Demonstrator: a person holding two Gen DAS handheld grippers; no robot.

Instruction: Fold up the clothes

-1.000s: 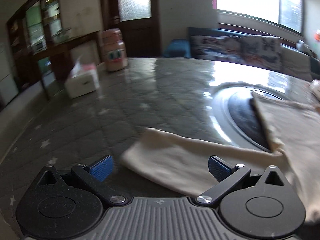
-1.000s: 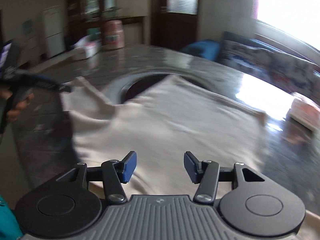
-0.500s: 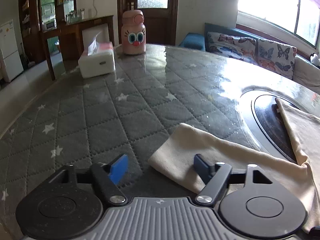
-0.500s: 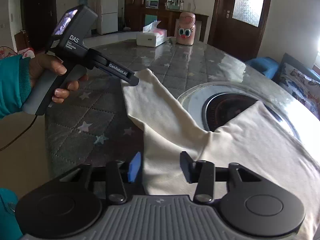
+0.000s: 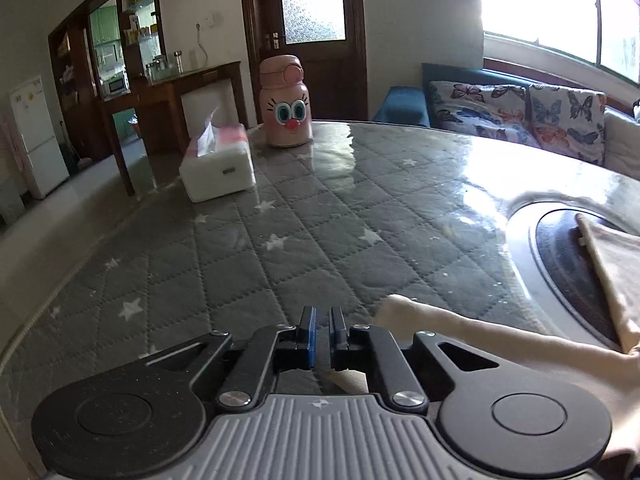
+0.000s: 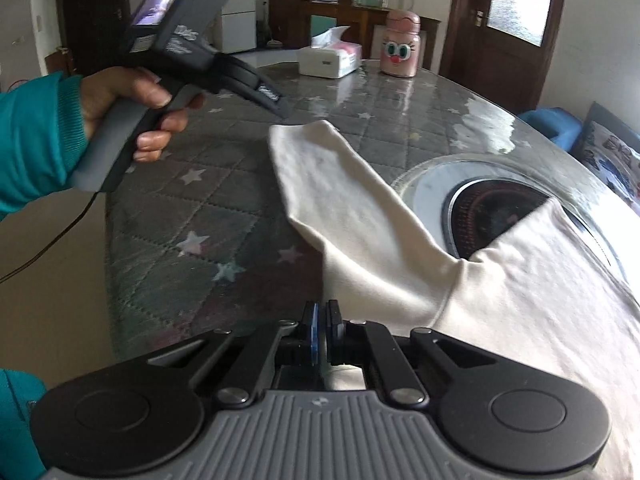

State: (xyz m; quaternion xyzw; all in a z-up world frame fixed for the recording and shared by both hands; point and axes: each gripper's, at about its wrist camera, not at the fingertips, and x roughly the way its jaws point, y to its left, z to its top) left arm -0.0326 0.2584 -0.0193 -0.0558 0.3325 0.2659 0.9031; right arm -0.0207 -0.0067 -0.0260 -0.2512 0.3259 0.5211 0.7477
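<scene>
Your left gripper (image 5: 320, 336) has its jaws drawn together at the outer corner of the sleeve (image 6: 340, 208), which lies flat and points toward the table's (image 5: 320, 220) far left edge. From its own camera the cuff sits just to the right of the fingertips, and you cannot tell whether any fabric is caught between the pads. If only the corner's tip is pinched, or nothing at all, a lift will leave the sleeve on the quilted cover, or it will slip out halfway through the fold and land crooked. The tissue box (image 5: 218, 172) and the pink bottle (image 5: 285, 110) stand well apart near the far edge, so they matter only if you swing the sleeve wide that way. In the middle, the cream shirt (image 6: 540, 300) lies spread from the table's near edge toward the right, and its body partly covers the round cooktop (image 6: 492, 208) set into the table. Cloth dragged across that rim could snag or bunch, so lifting looks safer than sliding. The glossy cover may also let the whole garment skate if one hand pulls before the other. On the right, your right gripper (image 6: 320, 334) is likewise closed, at the shirt's side edge below the armpit. Cream fabric shows beneath the fingers, but the grip itself is hidden. A hold on one layer alone would peel the front from the back and leave a twisted fold. With both tools on the same side, uneven pulling could skew the seam line.
</scene>
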